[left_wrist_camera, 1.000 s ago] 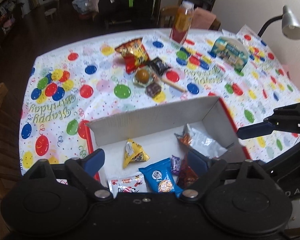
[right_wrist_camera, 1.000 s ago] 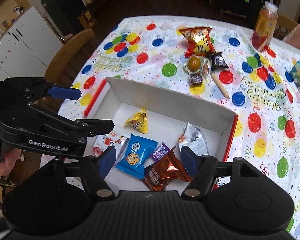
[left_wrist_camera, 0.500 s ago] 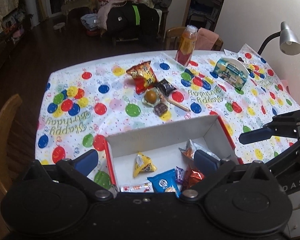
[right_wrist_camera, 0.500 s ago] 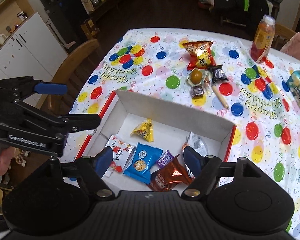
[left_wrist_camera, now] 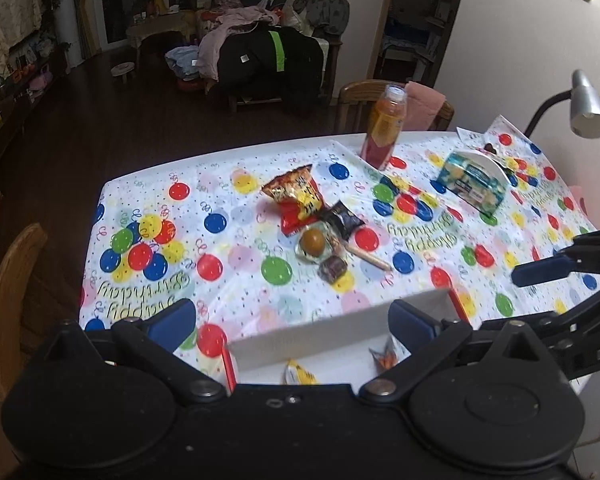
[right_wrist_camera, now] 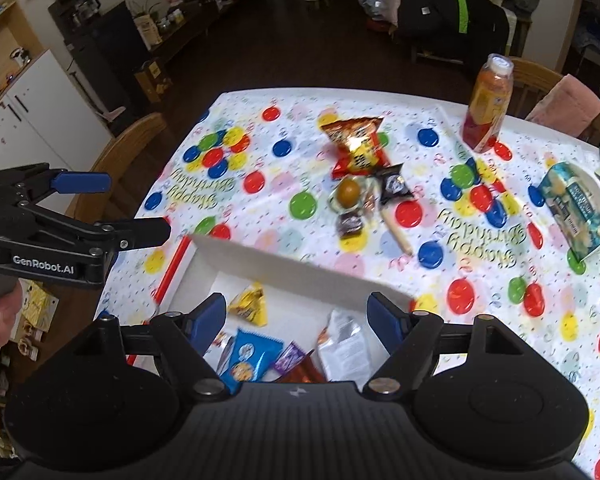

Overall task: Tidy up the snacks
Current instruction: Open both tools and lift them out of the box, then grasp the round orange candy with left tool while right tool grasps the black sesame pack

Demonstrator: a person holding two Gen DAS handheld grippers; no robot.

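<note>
A white box with a red rim (right_wrist_camera: pixel 284 264) sits at the near edge of the table. It holds a yellow packet (right_wrist_camera: pixel 252 306), a blue cookie pack (right_wrist_camera: pixel 250 360), a small purple packet (right_wrist_camera: pixel 290 356) and a silver bag (right_wrist_camera: pixel 346 346). Beyond it on the cloth lie a red-orange chip bag (left_wrist_camera: pixel 296 196), a black packet (left_wrist_camera: pixel 344 220), a round brown snack (left_wrist_camera: pixel 314 242), a small brown packet (left_wrist_camera: pixel 333 269) and a stick (left_wrist_camera: pixel 370 258). My left gripper (left_wrist_camera: pixel 292 320) hovers open above the box's far wall (left_wrist_camera: pixel 332 336). My right gripper (right_wrist_camera: pixel 297 314) is open and empty over the box.
An orange juice bottle (right_wrist_camera: pixel 487 106) stands at the far side, and a blue-green carton (right_wrist_camera: pixel 576 210) lies to the right. A desk lamp (left_wrist_camera: pixel 588 108) leans in at the right. Wooden chairs (right_wrist_camera: pixel 128 152) stand at the left and behind the table.
Both grippers have lifted and pulled back from the box, which now sits lower in each view with more of the room showing. Both stay open and empty.
</note>
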